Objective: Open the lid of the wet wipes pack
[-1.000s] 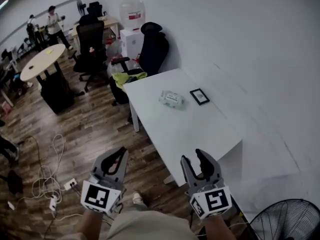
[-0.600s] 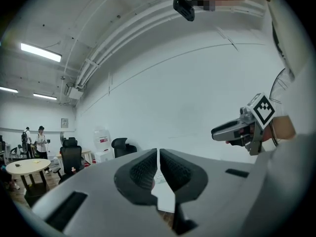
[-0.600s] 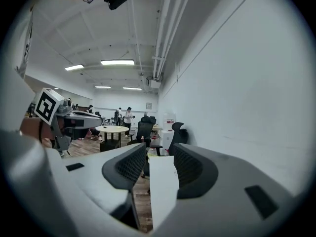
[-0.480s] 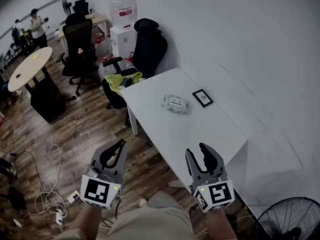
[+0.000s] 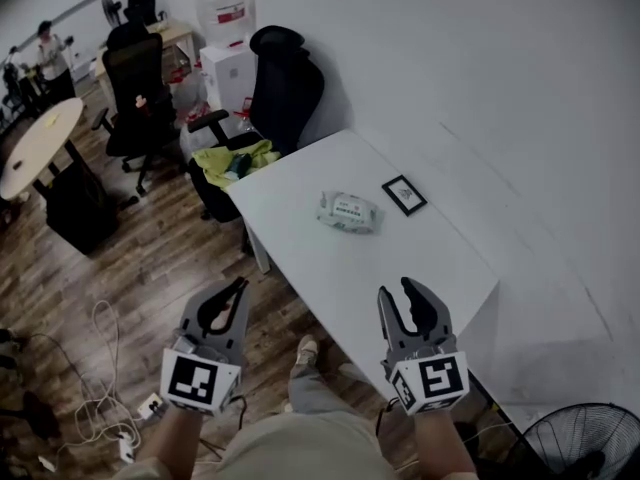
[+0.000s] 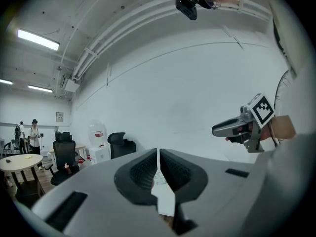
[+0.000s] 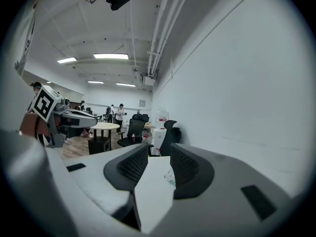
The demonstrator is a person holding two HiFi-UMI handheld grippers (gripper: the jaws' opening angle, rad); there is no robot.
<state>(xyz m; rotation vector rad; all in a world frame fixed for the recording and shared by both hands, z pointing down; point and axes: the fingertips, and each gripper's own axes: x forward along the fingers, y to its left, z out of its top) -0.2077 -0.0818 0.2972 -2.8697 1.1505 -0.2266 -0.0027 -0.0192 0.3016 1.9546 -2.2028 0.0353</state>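
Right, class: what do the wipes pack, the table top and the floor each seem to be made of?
Wet wipes pack: probably soft plastic film, slightly glossy; pillowy shape, crinkled ends.
Table top: smooth matt white, perhaps laminate or painted board; no grain shows.
Floor: wood or wood-look planks; brown, with visible plank lines.

Left claw (image 5: 238, 286) and right claw (image 5: 398, 290) neared the table (image 5: 300, 230); right's empty jaws have just been closing.
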